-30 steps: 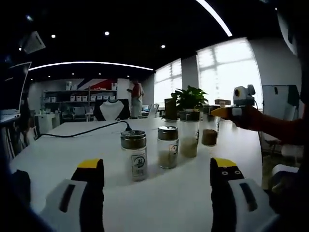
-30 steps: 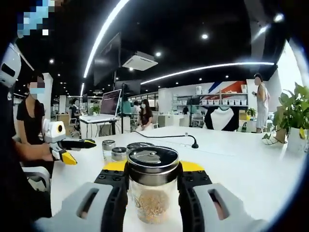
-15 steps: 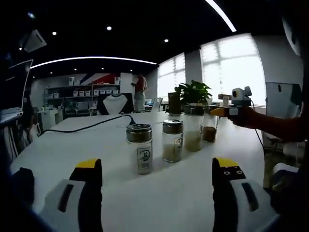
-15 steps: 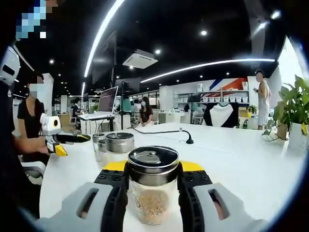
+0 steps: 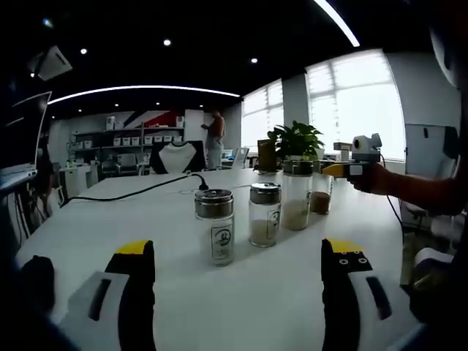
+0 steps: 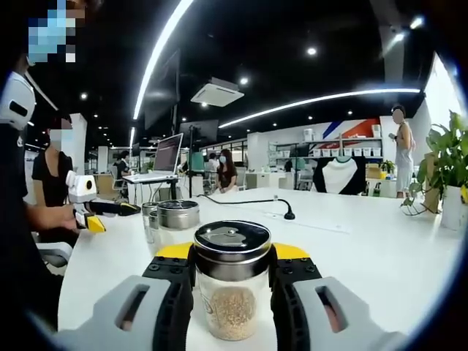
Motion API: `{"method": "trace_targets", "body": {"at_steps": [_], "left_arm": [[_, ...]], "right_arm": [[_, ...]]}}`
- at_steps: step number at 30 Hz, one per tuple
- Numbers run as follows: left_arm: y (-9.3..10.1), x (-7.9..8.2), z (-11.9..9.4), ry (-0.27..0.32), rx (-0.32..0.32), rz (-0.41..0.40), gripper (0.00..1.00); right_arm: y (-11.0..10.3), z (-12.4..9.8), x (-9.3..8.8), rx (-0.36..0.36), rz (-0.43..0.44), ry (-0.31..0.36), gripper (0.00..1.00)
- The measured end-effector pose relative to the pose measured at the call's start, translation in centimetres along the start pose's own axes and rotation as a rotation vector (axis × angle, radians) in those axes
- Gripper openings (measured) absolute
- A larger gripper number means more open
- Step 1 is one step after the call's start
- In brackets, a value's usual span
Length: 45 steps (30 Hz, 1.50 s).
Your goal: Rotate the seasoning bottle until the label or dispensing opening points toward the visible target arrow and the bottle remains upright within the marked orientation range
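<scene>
right gripper [image 6: 232,281] clamps seasoning bottle [image 6: 232,281] | left gripper [image 5: 238,267] spread wide | table [image 5: 110,212] bare leftward

Dim room under a dark ceiling; ceiling light strips [image 6: 157,55] glare, windows [image 5: 355,102] blown out. Fisheye bends edges; background soft.

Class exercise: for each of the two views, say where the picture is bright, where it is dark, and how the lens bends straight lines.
Left gripper view: the windows glare white, the open left tongs sit dim, and the ceiling light strip bows into an arc. Right gripper view: the bottle held in the right tongs is sharp, its lid glints, the ceiling is dark.
</scene>
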<state>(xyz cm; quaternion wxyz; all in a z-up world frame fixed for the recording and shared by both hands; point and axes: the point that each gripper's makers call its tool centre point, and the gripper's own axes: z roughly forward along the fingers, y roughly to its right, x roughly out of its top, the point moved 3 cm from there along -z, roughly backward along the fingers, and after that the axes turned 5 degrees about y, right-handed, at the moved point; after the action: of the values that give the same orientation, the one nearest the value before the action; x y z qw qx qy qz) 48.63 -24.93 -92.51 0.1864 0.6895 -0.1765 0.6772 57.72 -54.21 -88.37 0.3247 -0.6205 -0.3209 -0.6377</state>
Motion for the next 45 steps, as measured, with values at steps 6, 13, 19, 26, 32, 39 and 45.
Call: {"method": "trace_targets", "body": {"at_steps": [6,13,19,26,32,39,45], "left_arm": [[-0.1,-0.3,0.0,-0.011,-0.001,0.007,1.00],[0.0,0.4,-0.3,0.015,-0.001,-0.005,1.00],[-0.2,0.6,-0.5,0.029,0.005,-0.004,1.00],[0.0,0.6,-0.7,0.027,0.002,0.012,1.00],[0.0,0.8,-0.9,0.038,0.006,0.007,1.00],[0.5,0.7,-0.9,0.045,-0.001,0.004,1.00],[0.8,0.7,-1.2,0.035,0.003,0.009,1.00]], "right_arm": [[-0.2,0.1,0.0,0.006,-0.003,0.001,0.38],[-0.3,0.3,0.0,0.025,0.000,0.007,0.38],[-0.4,0.4,0.0,0.022,-0.003,0.006,0.38],[-0.5,0.2,-0.1,0.007,-0.008,0.024,0.38],[-0.5,0.2,-0.1,0.005,-0.006,0.030,0.38],[-0.5,0.3,-0.1,0.014,0.000,0.044,0.38],[-0.6,0.5,-0.1,0.026,-0.010,0.052,0.38]]}}
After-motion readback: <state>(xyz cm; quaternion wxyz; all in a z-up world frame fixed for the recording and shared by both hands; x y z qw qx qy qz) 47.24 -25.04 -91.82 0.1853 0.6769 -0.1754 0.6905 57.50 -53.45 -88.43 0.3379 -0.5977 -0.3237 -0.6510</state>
